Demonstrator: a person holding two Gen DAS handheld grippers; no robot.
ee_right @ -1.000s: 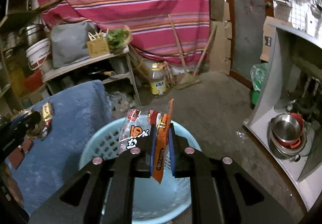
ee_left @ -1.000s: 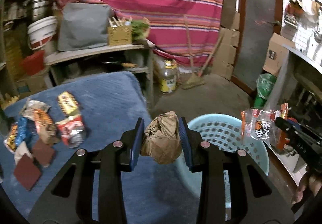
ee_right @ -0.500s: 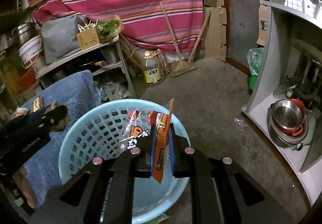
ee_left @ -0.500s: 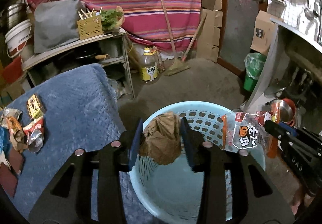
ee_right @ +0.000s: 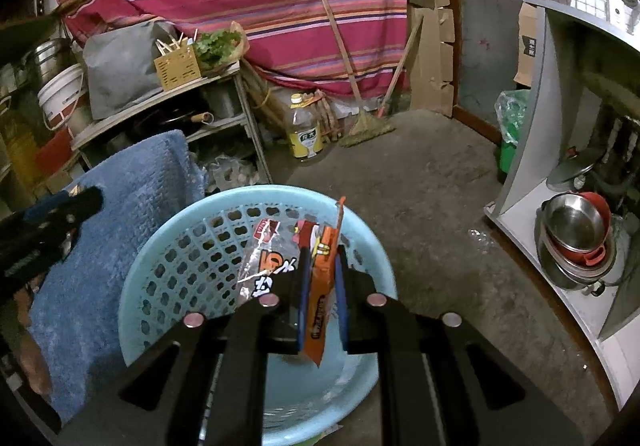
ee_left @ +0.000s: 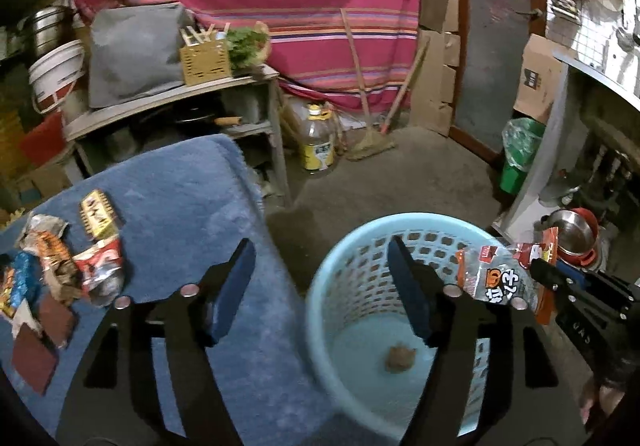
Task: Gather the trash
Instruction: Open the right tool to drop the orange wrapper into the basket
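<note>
The blue-covered table (ee_left: 192,205) is filling the lower left of the left wrist view, and one light blue basket (ee_left: 360,254) is standing just right of it, at the lower centre. The left tongs (ee_left: 322,286) are hanging released with nothing between them; their jaws have just been opening, the left one lying over the table edge and the right one over the basket. One brown paper wad (ee_left: 400,358) is lying on the basket floor, below and right of those tongs and apart from them. The right tongs (ee_right: 322,278), at the lower centre of the right wrist view, are clenching one orange snack wrapper (ee_right: 320,286) over the basket, the clear printed part of it sticking out to the left. A cluster of wrappers (ee_left: 60,266), too jumbled for counting, is lying at the left edge on the table.
</note>
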